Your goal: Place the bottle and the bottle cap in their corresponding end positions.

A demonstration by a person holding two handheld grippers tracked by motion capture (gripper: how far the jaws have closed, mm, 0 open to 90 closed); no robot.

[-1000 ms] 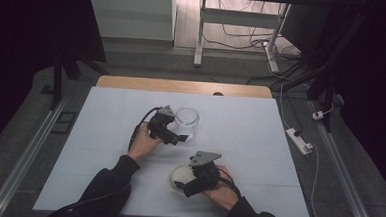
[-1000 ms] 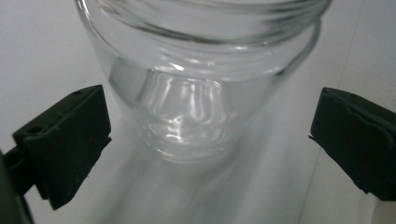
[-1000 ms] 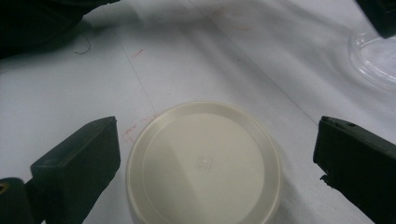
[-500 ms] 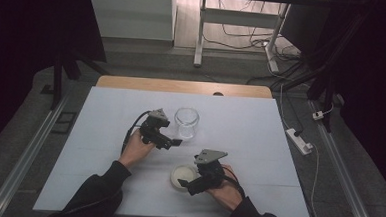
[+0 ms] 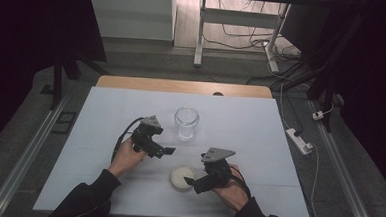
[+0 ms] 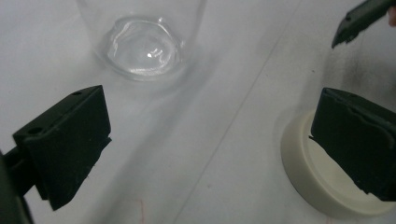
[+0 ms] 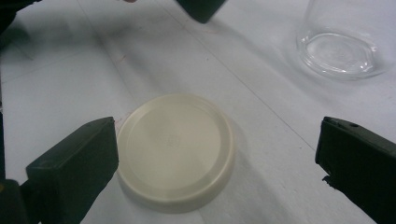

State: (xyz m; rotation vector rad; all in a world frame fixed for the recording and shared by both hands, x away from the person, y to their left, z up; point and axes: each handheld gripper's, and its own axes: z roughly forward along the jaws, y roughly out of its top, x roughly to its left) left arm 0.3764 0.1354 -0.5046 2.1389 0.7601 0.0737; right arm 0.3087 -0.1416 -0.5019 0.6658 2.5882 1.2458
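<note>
A clear empty glass jar (image 5: 186,123) stands upright in the middle of the white table (image 5: 102,184). Its cream round lid (image 5: 181,177) lies flat nearer the front. My left gripper (image 5: 163,149) hovers open left of the jar and short of it. In the left gripper view the jar's base (image 6: 144,46) is ahead between the spread jaws and the lid (image 6: 303,172) sits partly behind the right jaw. My right gripper (image 5: 193,184) is open, low at the lid's right edge. In the right gripper view the lid (image 7: 175,149) lies between the wide jaws, untouched, with the jar (image 7: 343,46) at the far right.
A wooden strip (image 5: 182,86) runs along the table's far edge. A power strip (image 5: 299,140) lies on the floor off the right side. Desk legs and cables (image 5: 235,35) stand beyond the table. The other gripper's jaw tip (image 6: 364,18) shows at the upper right of the left gripper view.
My left gripper has drawn back from the jar, toward the person and slightly left. The right gripper has stayed by the lid.
</note>
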